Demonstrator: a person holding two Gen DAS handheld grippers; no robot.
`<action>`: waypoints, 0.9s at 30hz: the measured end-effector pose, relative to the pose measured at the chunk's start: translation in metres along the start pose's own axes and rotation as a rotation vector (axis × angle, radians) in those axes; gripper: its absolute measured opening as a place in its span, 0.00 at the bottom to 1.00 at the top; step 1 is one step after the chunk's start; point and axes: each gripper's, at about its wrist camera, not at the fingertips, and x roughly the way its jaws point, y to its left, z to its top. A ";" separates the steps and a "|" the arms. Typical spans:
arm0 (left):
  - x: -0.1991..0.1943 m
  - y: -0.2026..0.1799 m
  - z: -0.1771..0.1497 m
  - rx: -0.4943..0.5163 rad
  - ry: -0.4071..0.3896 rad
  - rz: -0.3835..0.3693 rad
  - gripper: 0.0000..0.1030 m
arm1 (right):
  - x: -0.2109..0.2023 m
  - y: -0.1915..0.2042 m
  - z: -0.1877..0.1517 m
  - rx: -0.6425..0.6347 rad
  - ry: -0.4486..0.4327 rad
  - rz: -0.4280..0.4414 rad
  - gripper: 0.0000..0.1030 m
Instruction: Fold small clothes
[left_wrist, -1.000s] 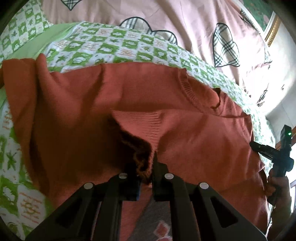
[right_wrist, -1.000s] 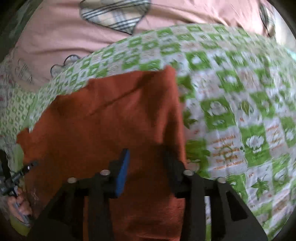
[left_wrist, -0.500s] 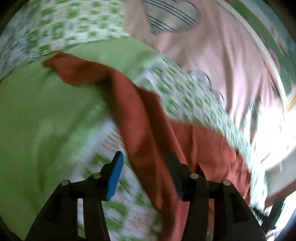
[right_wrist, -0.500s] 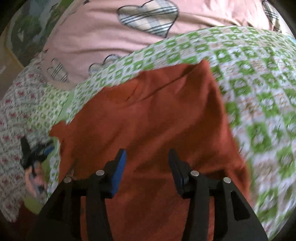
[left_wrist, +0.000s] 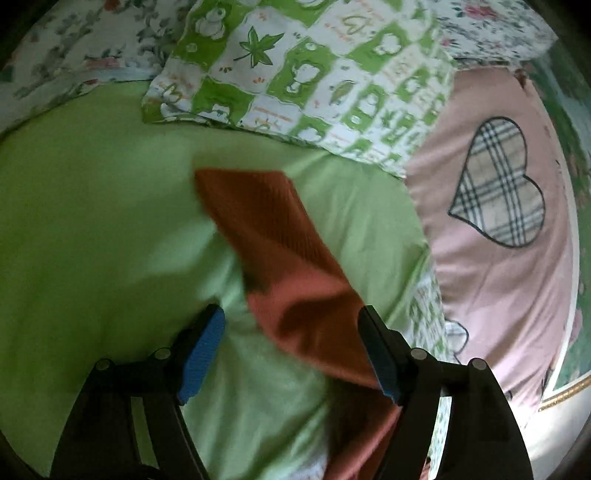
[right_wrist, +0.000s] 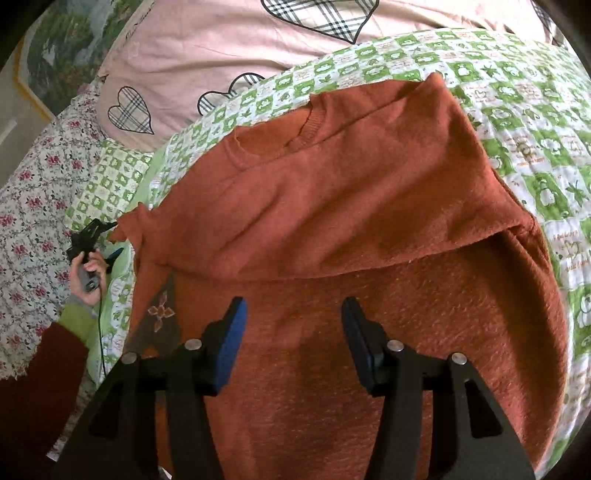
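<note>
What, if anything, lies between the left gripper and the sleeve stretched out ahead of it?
Nothing visible. The left gripper, jaws just opened, hangs over the sleeve, which lies uncovered on the green sheet and runs between the fingers unpinched.

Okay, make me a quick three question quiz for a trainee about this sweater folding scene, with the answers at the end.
1. True or false: the right tongs are clamped on the rust sweater.
2. What lies between the left tongs' jaws: A the sweater's sleeve, B the checked pillow, C nothing?
3. What motif decorates the pink quilt?

Key: 1 false, they stand open above it. 2 A, a sleeve lies there ungripped; those jaws have just been opening. 3 plaid hearts.
</note>
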 end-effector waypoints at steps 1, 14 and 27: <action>0.003 -0.003 0.004 0.011 -0.015 0.011 0.63 | -0.001 0.003 0.001 -0.006 -0.001 0.003 0.53; -0.071 -0.115 -0.056 0.394 -0.116 -0.192 0.05 | -0.024 0.010 0.000 -0.038 -0.055 0.010 0.53; -0.097 -0.272 -0.282 0.880 0.153 -0.488 0.05 | -0.053 -0.009 -0.006 0.010 -0.123 0.027 0.53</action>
